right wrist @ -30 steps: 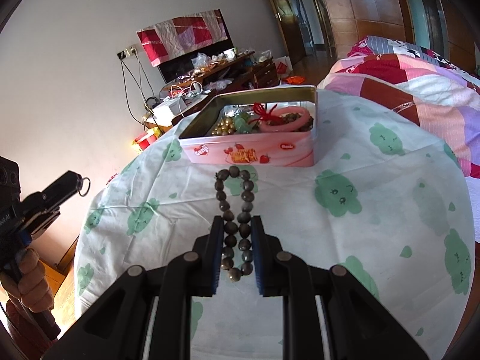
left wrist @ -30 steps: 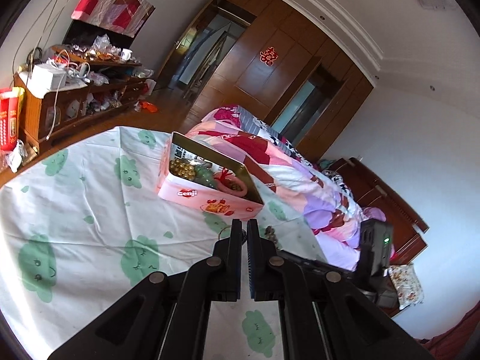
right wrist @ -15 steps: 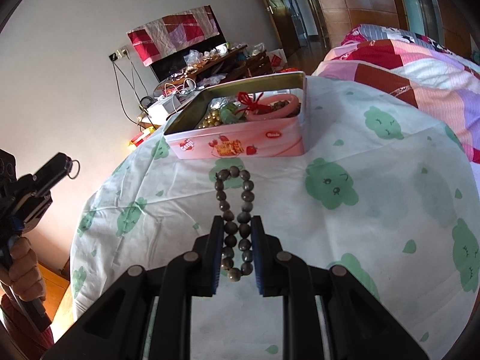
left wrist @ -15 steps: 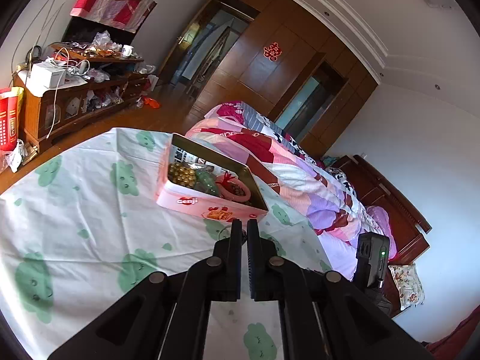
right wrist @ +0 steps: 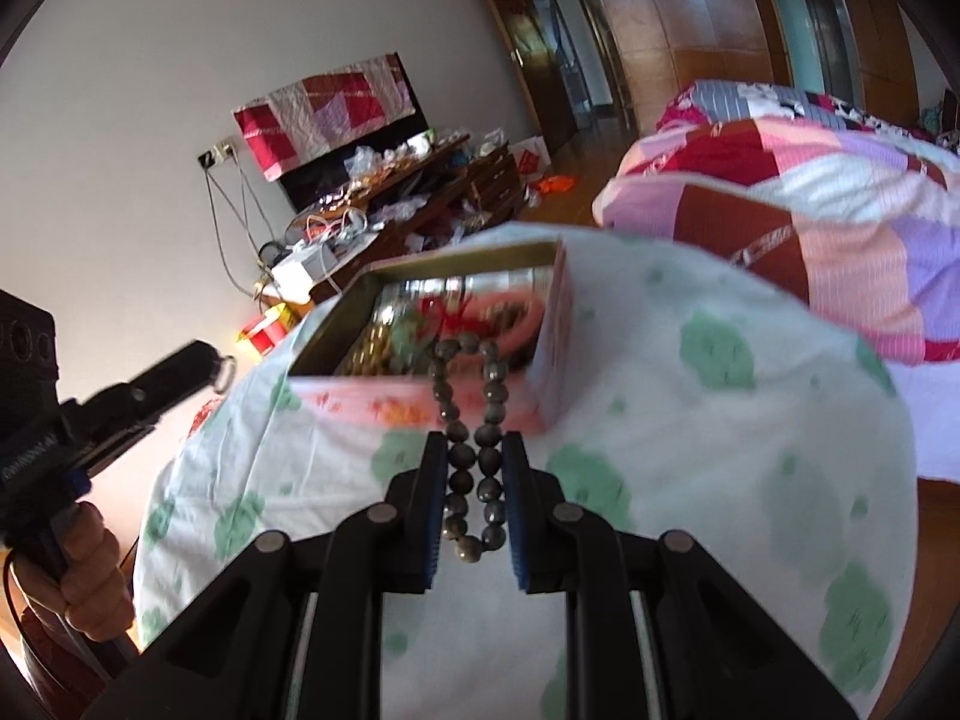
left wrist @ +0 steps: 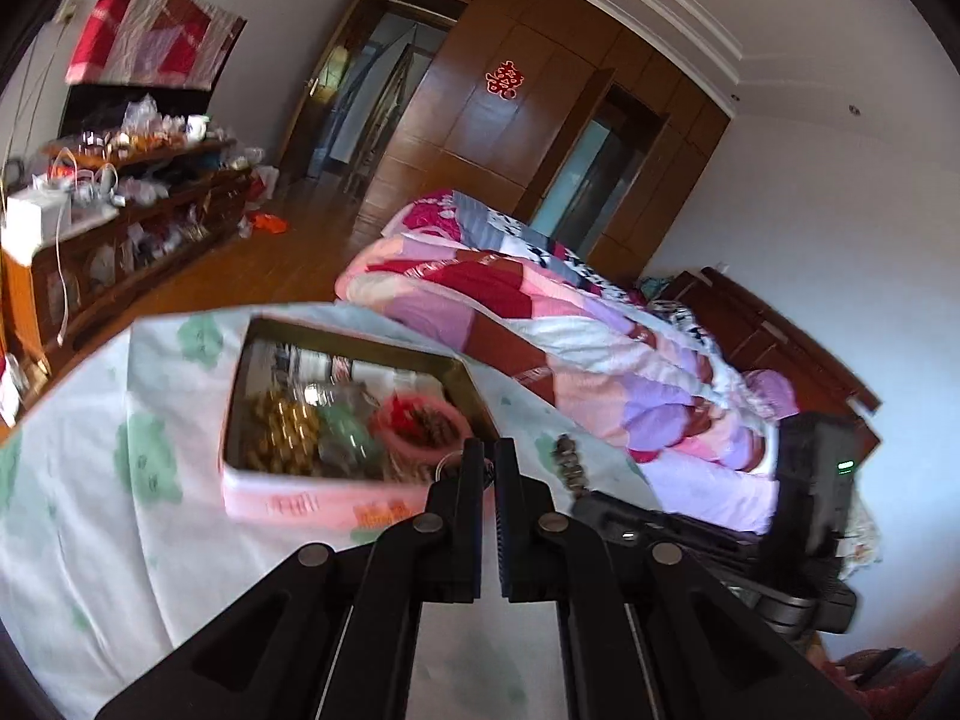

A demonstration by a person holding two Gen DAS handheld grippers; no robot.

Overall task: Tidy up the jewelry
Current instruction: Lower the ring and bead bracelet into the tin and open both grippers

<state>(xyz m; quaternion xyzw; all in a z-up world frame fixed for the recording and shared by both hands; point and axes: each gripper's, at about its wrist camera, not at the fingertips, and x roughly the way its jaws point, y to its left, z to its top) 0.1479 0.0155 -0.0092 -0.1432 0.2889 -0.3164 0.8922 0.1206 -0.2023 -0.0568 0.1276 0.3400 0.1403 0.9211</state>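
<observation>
A pink tin box (left wrist: 282, 498) (right wrist: 420, 405) sits open on the table, holding gold beads (left wrist: 282, 426), green beads (left wrist: 348, 435) and a pink bangle (left wrist: 420, 420). My right gripper (right wrist: 474, 450) is shut on a dark brown bead bracelet (right wrist: 474, 420), held above the table with its loop reaching over the box's near rim. The bracelet also shows in the left wrist view (left wrist: 567, 462). My left gripper (left wrist: 487, 450) is shut on a thin metal ring (left wrist: 447, 468), close to the box's right corner.
The table has a white cloth with green cloud prints (right wrist: 720, 480). A bed with a patchwork quilt (left wrist: 570, 324) lies beyond the table. A cluttered wooden cabinet (left wrist: 120, 222) stands at the far left wall.
Both grippers have moved forward toward the box. The bracelet's loop now hangs over the box's front rim. The left gripper is closer to the box's corner.
</observation>
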